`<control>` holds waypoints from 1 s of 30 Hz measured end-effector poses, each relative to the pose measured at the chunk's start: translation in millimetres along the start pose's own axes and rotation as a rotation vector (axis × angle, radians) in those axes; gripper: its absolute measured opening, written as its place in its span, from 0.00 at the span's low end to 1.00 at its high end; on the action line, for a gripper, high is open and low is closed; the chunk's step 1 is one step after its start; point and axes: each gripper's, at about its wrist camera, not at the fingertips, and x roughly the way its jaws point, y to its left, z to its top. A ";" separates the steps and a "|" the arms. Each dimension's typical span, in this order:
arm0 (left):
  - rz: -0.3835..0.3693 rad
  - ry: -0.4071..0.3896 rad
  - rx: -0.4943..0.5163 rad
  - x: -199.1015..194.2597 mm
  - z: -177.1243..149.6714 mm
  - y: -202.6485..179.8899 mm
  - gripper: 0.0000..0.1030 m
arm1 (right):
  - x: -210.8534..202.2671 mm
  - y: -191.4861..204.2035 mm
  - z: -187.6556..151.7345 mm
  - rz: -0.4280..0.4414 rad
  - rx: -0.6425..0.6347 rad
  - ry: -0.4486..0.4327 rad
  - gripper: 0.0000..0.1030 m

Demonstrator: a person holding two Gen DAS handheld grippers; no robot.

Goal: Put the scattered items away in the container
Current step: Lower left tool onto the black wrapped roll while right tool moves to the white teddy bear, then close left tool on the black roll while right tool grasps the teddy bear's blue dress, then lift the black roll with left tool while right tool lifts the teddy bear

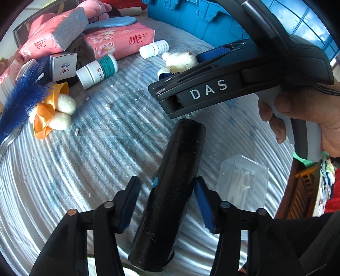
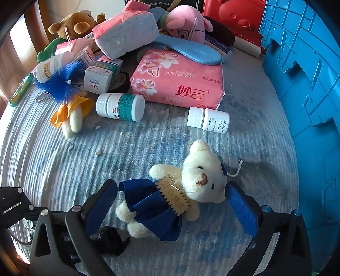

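A black roll (image 1: 170, 186) lies on the striped cloth, between the fingers of my left gripper (image 1: 166, 201). The right pad is at the roll's side and a narrow gap shows at the left pad, so this gripper is open. One end of the black roll (image 2: 108, 240) shows in the right wrist view. A white teddy bear in a blue dress (image 2: 182, 191) lies on its back between the wide-spread fingers of my open right gripper (image 2: 170, 203). A hand holds the right gripper (image 1: 176, 72) over the bear (image 1: 180, 60). The blue crate (image 2: 308, 85) stands at the right, also the blue crate (image 1: 191, 19).
Pink tissue packs (image 2: 178, 80), two white pill bottles (image 2: 121, 106) (image 2: 209, 120), a small white box (image 2: 97, 79), a blue feather brush (image 2: 61, 83), a bear in orange (image 2: 72, 114) and plush toys (image 2: 187, 23) are heaped at the back. A clear plastic box (image 1: 242, 180) lies right of the roll.
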 end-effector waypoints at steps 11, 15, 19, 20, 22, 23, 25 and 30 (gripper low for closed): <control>-0.025 -0.013 -0.058 -11.4 -5.3 4.4 0.37 | -12.3 -7.1 3.6 -0.029 0.001 -0.018 0.48; -0.023 -0.025 -0.074 -18.4 -4.2 3.1 0.36 | -16.9 -9.0 7.1 -0.024 0.008 -0.022 0.33; -0.014 -0.044 -0.085 -27.6 -4.2 3.6 0.36 | -24.0 -8.6 8.8 -0.018 0.008 -0.031 0.23; -0.014 -0.047 -0.087 -29.4 -4.7 3.6 0.36 | -25.0 -7.6 8.8 -0.015 0.007 -0.033 0.23; -0.007 -0.052 -0.087 -30.9 -1.1 1.5 0.36 | -27.7 -6.5 8.6 -0.013 0.008 -0.038 0.23; -0.006 -0.055 -0.089 -31.6 0.2 2.8 0.36 | -28.6 -6.4 8.7 -0.012 0.008 -0.042 0.23; -0.002 -0.061 -0.094 -34.3 1.7 5.6 0.36 | -31.0 -5.9 7.8 -0.008 0.013 -0.049 0.23; 0.007 -0.081 -0.113 -36.4 0.3 12.7 0.36 | -42.1 -7.2 8.1 -0.003 0.018 -0.066 0.22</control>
